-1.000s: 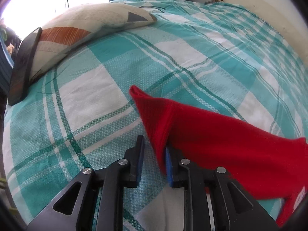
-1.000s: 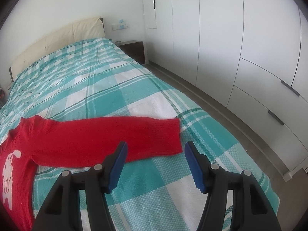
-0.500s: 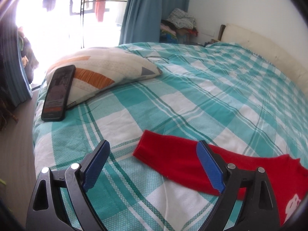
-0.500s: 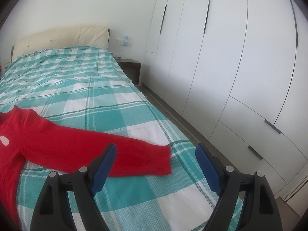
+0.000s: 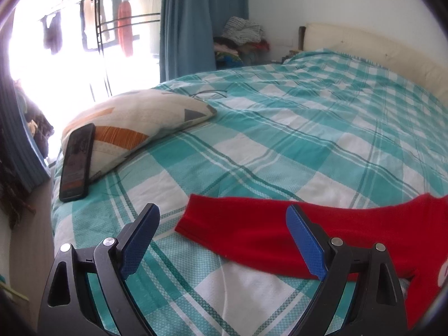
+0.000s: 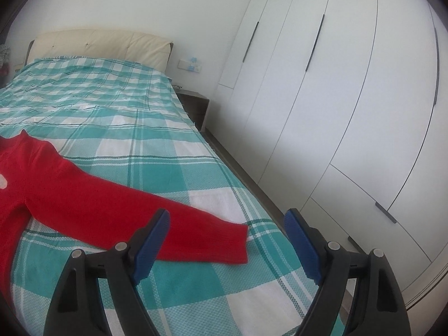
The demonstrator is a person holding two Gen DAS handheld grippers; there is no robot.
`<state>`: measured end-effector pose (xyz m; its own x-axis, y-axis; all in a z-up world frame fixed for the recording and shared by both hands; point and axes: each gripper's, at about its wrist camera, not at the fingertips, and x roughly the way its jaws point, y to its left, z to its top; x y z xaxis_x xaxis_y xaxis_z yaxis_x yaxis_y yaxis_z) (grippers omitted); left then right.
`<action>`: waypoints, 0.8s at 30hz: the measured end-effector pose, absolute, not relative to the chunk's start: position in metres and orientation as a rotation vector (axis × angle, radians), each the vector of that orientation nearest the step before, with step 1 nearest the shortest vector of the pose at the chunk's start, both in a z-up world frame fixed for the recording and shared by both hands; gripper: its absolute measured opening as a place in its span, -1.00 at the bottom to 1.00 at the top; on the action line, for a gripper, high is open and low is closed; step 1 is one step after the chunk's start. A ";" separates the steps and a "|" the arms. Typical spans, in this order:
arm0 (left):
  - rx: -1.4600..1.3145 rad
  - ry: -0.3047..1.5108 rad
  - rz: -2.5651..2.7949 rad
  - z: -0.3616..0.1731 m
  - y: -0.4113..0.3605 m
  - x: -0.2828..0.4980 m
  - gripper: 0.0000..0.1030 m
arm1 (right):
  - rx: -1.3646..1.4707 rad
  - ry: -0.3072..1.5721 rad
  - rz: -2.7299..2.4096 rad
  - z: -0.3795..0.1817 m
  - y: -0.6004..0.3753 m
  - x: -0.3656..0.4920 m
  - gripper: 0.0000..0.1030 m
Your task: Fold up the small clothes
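A small red sweater [image 5: 280, 232] lies flat on the teal checked bedspread [image 5: 280, 145], both sleeves spread out. In the left wrist view its one sleeve ends at a cuff [image 5: 190, 221]. My left gripper [image 5: 222, 232] is open and empty, raised above that cuff. In the right wrist view the other sleeve [image 6: 112, 210] runs to a cuff [image 6: 238, 243]. A white print shows on the sweater's body [image 6: 2, 182]. My right gripper [image 6: 226, 235] is open and empty, held above this cuff.
A patterned pillow [image 5: 134, 123] lies at the bed's left corner with a black phone [image 5: 77, 162] leaning on it. White wardrobe doors [image 6: 350, 112] and a strip of floor run along the bed's right side. A bedside table [image 6: 193, 106] stands by the headboard [image 6: 98, 42].
My left gripper let go of the sleeve edge, opened wide and rose and backed off. My right gripper opened wider and rose too. Both sleeves now lie flat.
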<state>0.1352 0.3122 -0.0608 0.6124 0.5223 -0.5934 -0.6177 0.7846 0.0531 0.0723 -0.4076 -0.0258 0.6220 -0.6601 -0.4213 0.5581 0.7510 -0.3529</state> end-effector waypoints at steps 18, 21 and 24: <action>-0.184 0.645 0.665 -0.064 0.311 0.136 0.81 | -0.262 0.614 -0.649 -0.038 -0.393 0.083 0.61; -0.181 0.643 0.662 -0.064 0.311 0.136 0.81 | -0.266 0.620 -0.648 -0.040 -0.393 0.084 0.61; -0.184 0.644 0.663 -0.064 0.311 0.135 0.81 | -0.272 0.630 -0.649 -0.042 -0.393 0.084 0.61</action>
<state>0.1354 0.3110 -0.0638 0.6036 0.5139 -0.6096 -0.6239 0.7805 0.0402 0.0845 -0.3928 -0.0418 0.6204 -0.6364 -0.4584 0.4774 0.7701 -0.4230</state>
